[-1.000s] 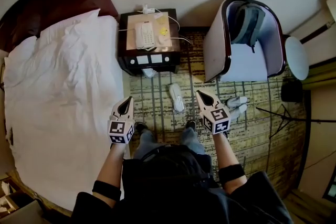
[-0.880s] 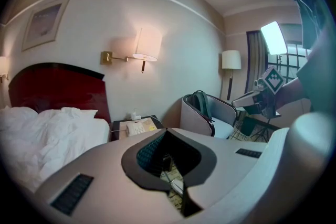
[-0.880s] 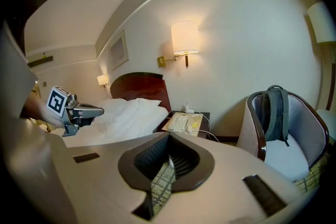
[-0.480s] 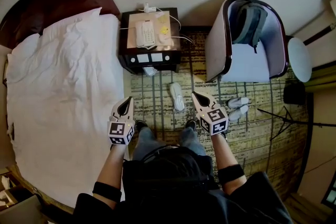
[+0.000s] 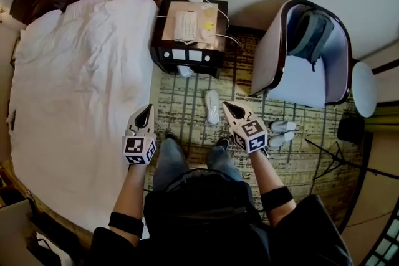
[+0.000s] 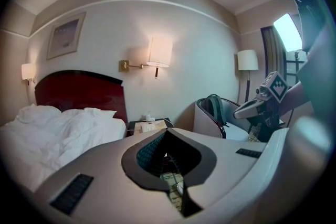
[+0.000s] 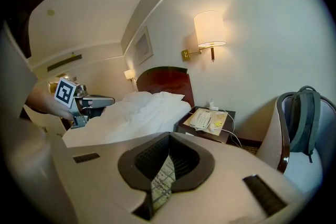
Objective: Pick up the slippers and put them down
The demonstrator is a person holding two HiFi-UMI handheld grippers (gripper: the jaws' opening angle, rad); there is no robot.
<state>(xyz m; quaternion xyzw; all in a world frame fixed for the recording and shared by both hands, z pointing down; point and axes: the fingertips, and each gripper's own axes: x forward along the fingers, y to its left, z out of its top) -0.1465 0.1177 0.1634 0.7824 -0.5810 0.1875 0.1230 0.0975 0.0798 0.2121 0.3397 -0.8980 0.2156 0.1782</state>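
With my left gripper (image 5: pixel 147 110) and right gripper (image 5: pixel 229 108) both closed and empty, I'd likely shove the white slipper (image 5: pixel 212 107) near the armchair (image 5: pixel 267 65) rather than grip it.

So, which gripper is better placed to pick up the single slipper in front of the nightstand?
Probably the right gripper: its tip appears just beside that slipper, while the left gripper hangs by the bed. Both are shut and empty, so it must open first.
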